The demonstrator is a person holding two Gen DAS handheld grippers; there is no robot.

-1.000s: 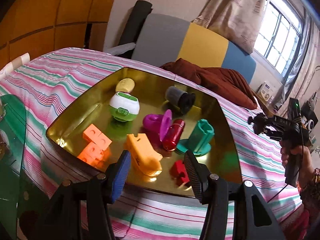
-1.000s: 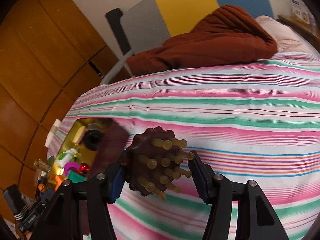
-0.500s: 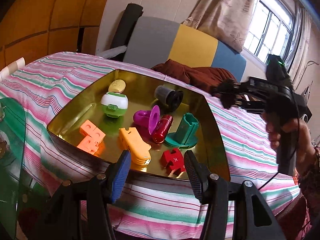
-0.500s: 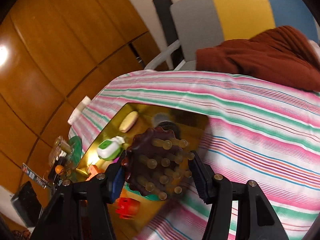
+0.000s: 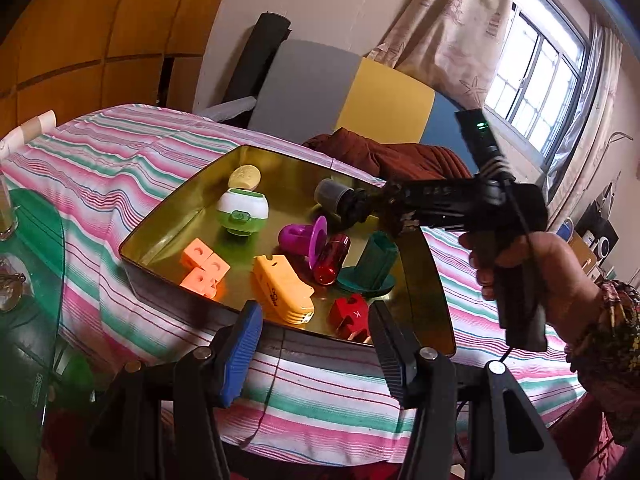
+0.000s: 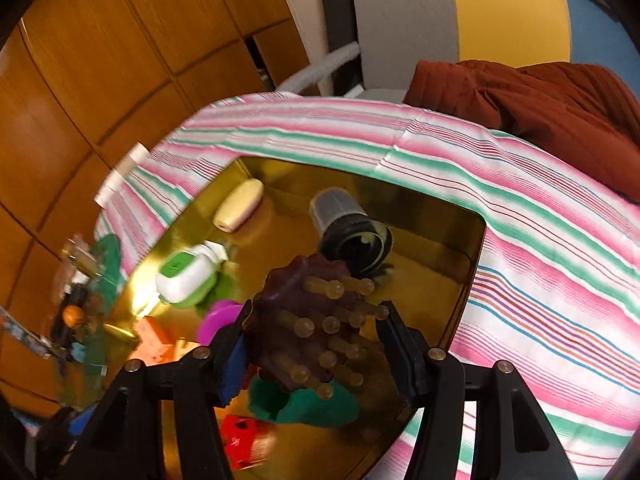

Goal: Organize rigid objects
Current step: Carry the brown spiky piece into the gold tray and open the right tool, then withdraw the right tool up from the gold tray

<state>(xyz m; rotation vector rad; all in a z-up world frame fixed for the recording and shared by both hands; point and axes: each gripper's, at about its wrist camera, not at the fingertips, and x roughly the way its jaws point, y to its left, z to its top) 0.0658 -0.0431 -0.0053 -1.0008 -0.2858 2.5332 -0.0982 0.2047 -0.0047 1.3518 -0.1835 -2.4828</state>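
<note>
1. Brown massage brush (image 6: 308,324), a knobbly dark piece with tan round-tipped pegs, sits clamped between the two fingers of the right hand-held gripper (image 6: 310,344), hanging above the right part of the gold tray (image 6: 472,248).
2. Seen from the left side, the right hand-held gripper (image 5: 394,210) is carried by a hand (image 5: 536,268) with a patterned sleeve, and its front end is over the tray's far right part.
3. The left hand-held gripper (image 5: 314,344) hangs at the tray's near edge with its fingers apart and nothing between them; one pad is blue, the other black.
4. The tray rests on a bed covered with a pink, green and white striped sheet (image 5: 120,152).
5. Inside the tray lie a pale yellow oval piece (image 5: 244,176) at the far side, a white and green rounded gadget (image 5: 242,212) just in front of it, and a grey and black cup (image 6: 348,232) tipped on its side.
6. Nearer the middle are a purple flanged piece (image 5: 304,238) and a shiny red cylinder (image 5: 332,259), touching each other, with a dark green stand (image 5: 372,266) beside them.
7. Along the near side are orange cubes (image 5: 202,266), a yellow-orange wedge-shaped piece (image 5: 284,288) and a small red block (image 5: 350,312).
8. A rust-brown blanket (image 6: 540,108) is heaped on the bed beyond the tray.
</note>
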